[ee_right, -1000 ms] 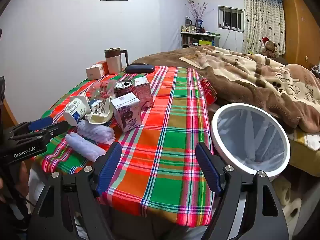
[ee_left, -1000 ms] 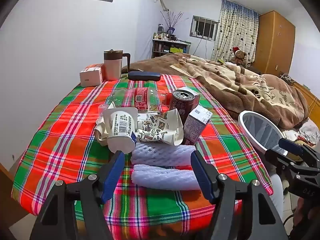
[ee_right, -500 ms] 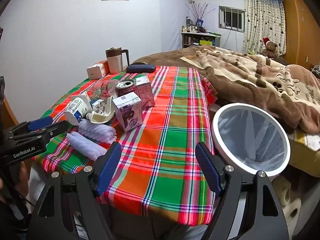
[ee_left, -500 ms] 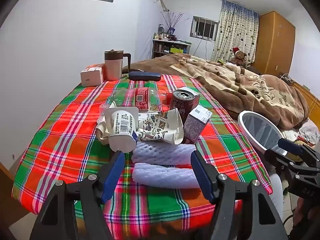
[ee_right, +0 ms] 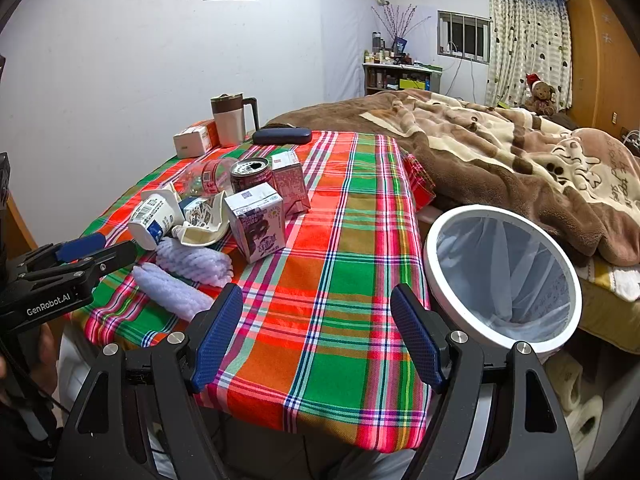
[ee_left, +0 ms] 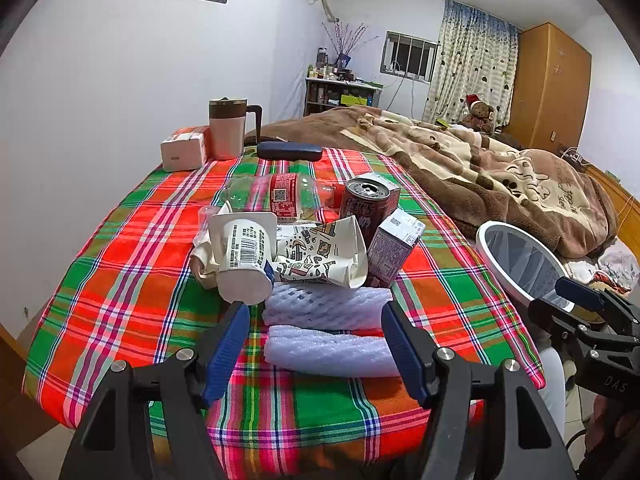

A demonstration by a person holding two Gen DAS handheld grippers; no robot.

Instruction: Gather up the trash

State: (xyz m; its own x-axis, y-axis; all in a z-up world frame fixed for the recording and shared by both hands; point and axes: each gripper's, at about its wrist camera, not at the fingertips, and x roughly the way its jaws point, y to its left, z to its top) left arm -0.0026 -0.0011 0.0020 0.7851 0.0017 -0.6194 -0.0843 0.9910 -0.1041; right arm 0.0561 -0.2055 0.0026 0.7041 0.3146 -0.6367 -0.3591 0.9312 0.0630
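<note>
A trash pile sits on the plaid table (ee_left: 120,280): two white foam sleeves (ee_left: 328,350) (ee_right: 172,290), a white yogurt cup (ee_left: 244,256), a crumpled printed paper cup (ee_left: 320,256), a dark can (ee_left: 366,204), a clear bottle (ee_left: 280,196) and a purple carton (ee_left: 392,246) (ee_right: 256,224). My left gripper (ee_left: 316,346) is open, its fingers either side of the near foam sleeve. My right gripper (ee_right: 316,340) is open and empty over the table's front edge. A white-rimmed trash bin (ee_right: 502,280) (ee_left: 520,264) stands right of the table.
A mug (ee_left: 228,128), a tissue box (ee_left: 186,154) and a dark case (ee_left: 290,151) stand at the table's far end. A bed with a brown blanket (ee_right: 520,160) lies beyond the bin. A white wall is to the left.
Both grippers have crept slightly forward toward the table; the trash looks a little larger. Both jaws stay open.
</note>
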